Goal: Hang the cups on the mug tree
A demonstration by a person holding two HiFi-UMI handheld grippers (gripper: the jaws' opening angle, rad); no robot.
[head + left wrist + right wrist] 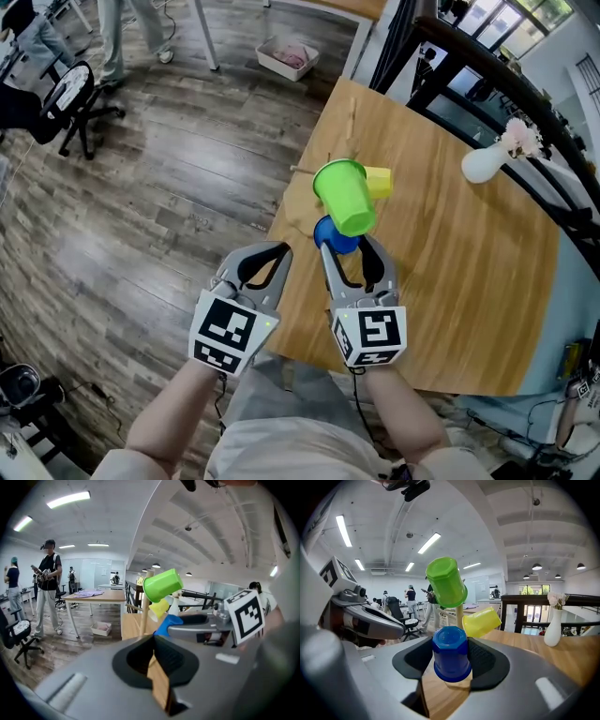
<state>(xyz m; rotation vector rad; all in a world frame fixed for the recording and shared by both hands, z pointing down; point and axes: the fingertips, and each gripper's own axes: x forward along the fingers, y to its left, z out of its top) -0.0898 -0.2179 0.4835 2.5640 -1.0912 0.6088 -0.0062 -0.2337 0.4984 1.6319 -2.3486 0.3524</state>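
At the counter's [469, 281] near edge, the right gripper [348, 246] has its jaws spread wide and closed on the blue cup [451, 653], which sits base up between the pads, low beside the tree [459, 616]. The green cup [344, 195] hangs tilted at the top of the tree, and the yellow cup [378, 182] hangs on its right side. The left gripper [279, 249] is alongside, by the counter's left edge, with its jaws pressed together on nothing. A white vase [487, 161] stands well apart at the far side.
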